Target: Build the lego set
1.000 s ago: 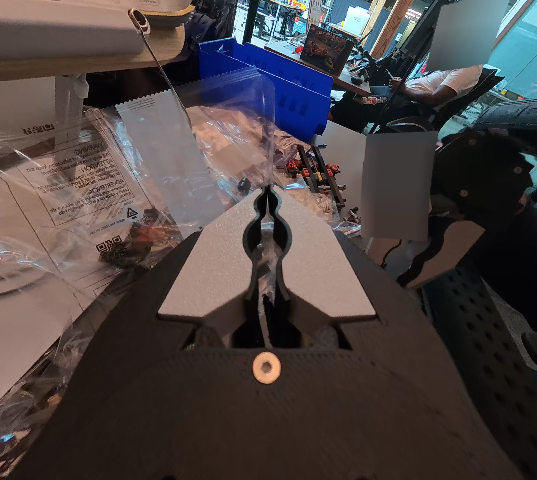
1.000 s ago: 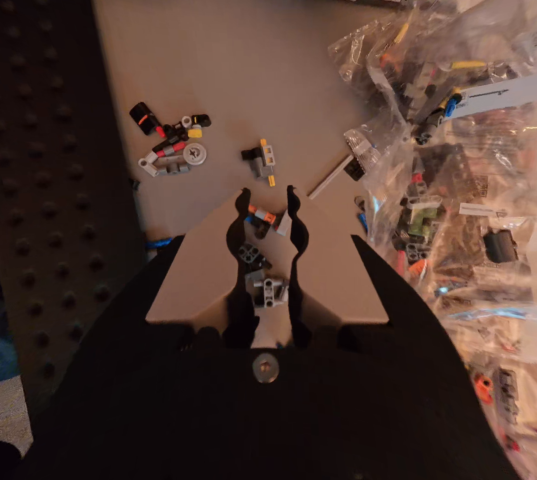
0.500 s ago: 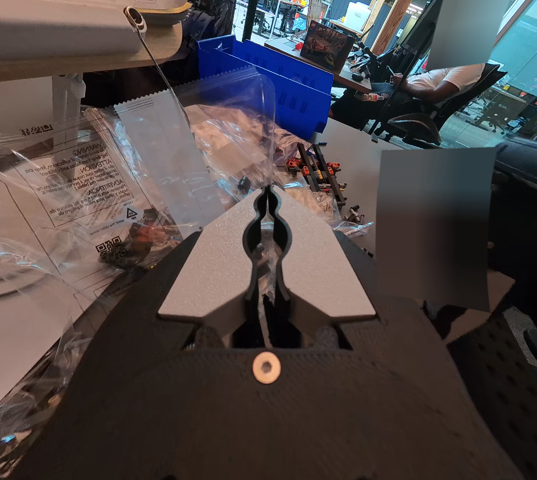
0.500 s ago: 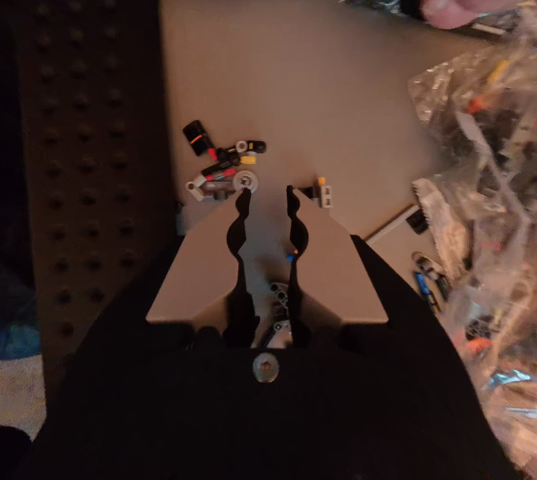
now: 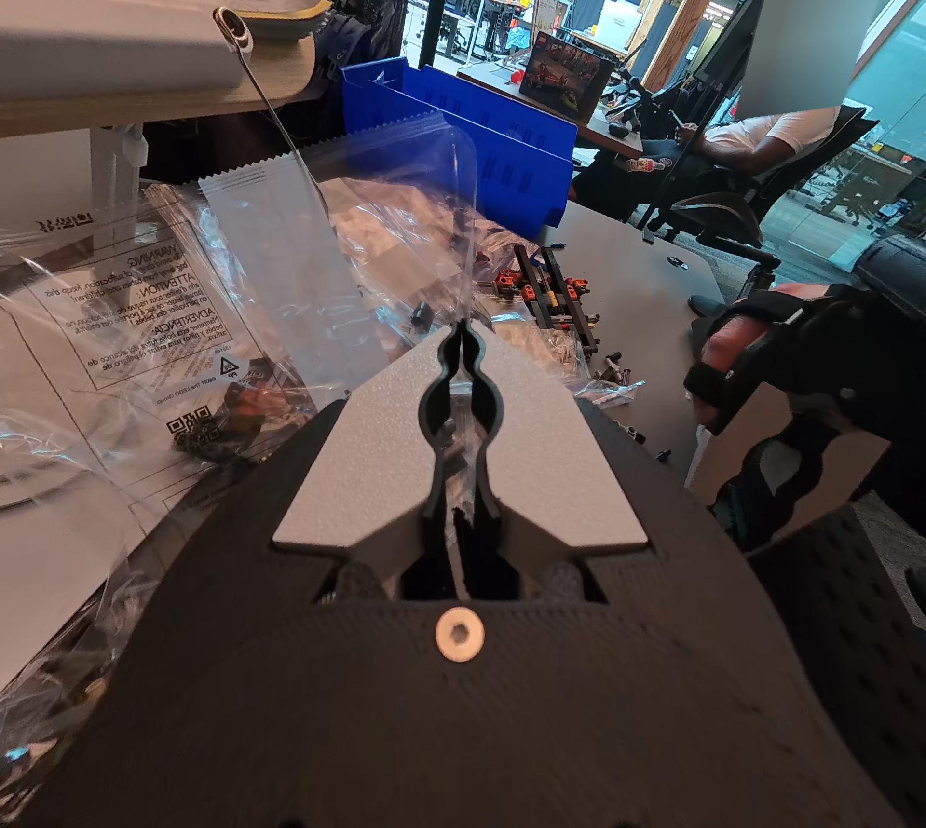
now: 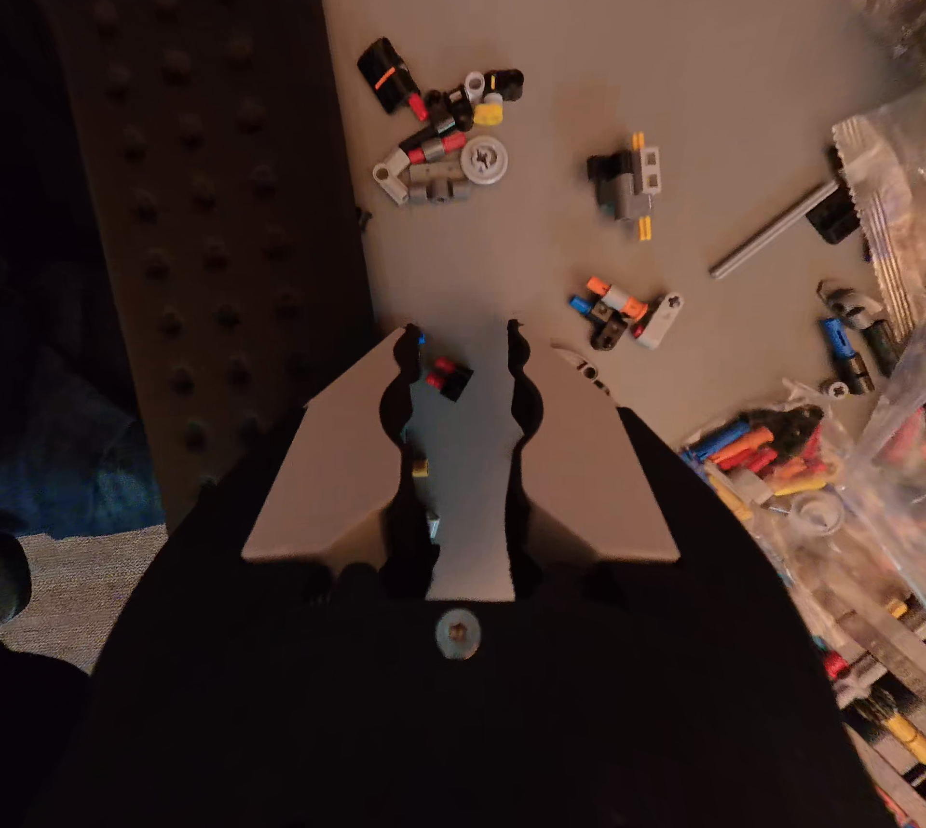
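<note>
Two grippers work over a grey table (image 6: 601, 2) full of lego bits. The left gripper (image 5: 463, 328) has its jaws pinched together on a clear plastic bag (image 5: 391, 212), which stands up from the pile of bags on the left, with a blue bin (image 5: 481, 152) behind and a half-built black frame (image 5: 553, 298) to the right. The right gripper (image 6: 461, 328) is held apart with nothing in it — it hangs over a small red and black piece (image 6: 448, 378), and a grey and yellow piece (image 6: 629, 182) and a long grey rod (image 6: 771, 233) lie farther right.
</note>
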